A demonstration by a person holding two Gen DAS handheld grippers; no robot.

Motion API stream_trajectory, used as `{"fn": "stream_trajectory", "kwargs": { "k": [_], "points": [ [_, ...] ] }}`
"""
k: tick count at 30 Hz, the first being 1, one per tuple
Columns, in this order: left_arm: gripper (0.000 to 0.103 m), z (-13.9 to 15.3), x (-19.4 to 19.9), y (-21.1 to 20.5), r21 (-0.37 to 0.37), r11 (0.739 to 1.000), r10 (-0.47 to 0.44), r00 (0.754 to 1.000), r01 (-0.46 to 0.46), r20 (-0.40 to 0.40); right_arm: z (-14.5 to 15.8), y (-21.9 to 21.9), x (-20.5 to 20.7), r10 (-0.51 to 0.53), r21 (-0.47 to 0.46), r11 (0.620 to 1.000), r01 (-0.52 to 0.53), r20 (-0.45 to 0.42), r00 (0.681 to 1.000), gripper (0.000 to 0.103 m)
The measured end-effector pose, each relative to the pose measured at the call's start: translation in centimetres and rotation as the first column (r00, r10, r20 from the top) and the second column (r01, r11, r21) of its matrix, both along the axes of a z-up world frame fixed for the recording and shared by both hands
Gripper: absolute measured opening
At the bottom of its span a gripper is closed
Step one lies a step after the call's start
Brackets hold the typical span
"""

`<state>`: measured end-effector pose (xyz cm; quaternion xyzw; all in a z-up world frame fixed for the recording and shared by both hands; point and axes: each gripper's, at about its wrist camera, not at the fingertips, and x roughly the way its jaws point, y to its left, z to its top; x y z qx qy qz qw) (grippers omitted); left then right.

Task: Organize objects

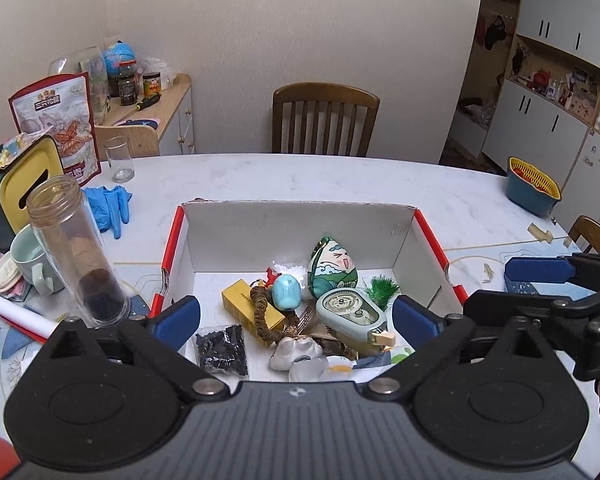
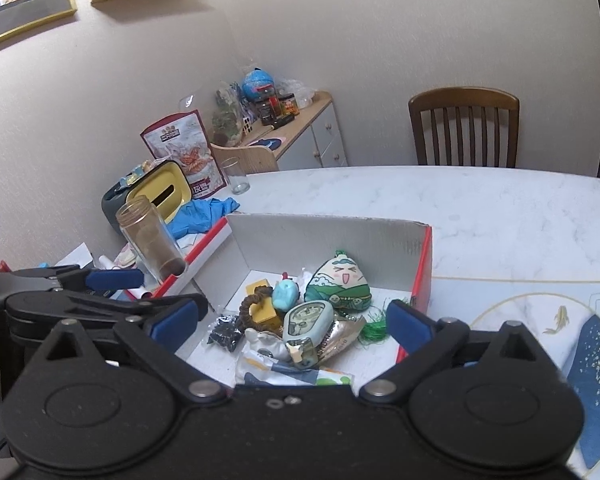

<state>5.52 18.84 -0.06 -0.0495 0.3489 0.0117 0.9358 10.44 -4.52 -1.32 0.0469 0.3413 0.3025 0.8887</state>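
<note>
Both grippers' fingers [image 1: 296,316] [image 2: 294,322] spread, empty; box's [image 1: 300,232] near contents hidden behind them.

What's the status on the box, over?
Left gripper open, empty. Right gripper open, empty. Cardboard box on the table holds the trinkets, zongzi plush at the back. Clear bottle stands by the box's left wall.

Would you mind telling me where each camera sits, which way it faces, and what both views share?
Left wrist: on the left gripper, looking down into the cardboard box; its open blue pads and the right gripper at right show.
Right wrist: on the right gripper, facing the box from its right; the left gripper shows at left.
Shared: box, glass jar, wooden chair.
</note>
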Motion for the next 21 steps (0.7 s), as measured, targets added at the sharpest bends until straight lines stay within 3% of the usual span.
{"fn": "stream_trajectory", "kwargs": {
  "k": [21],
  "points": [
    [0.103, -0.2, -1.6, -1.7, -0.017, 1.0, 0.008, 1.0, -0.008, 0.025, 0.0, -1.8, -1.9, -0.002, -0.004, 1.0, 0.002, 0.036, 0.999, 0.102]
  ]
}}
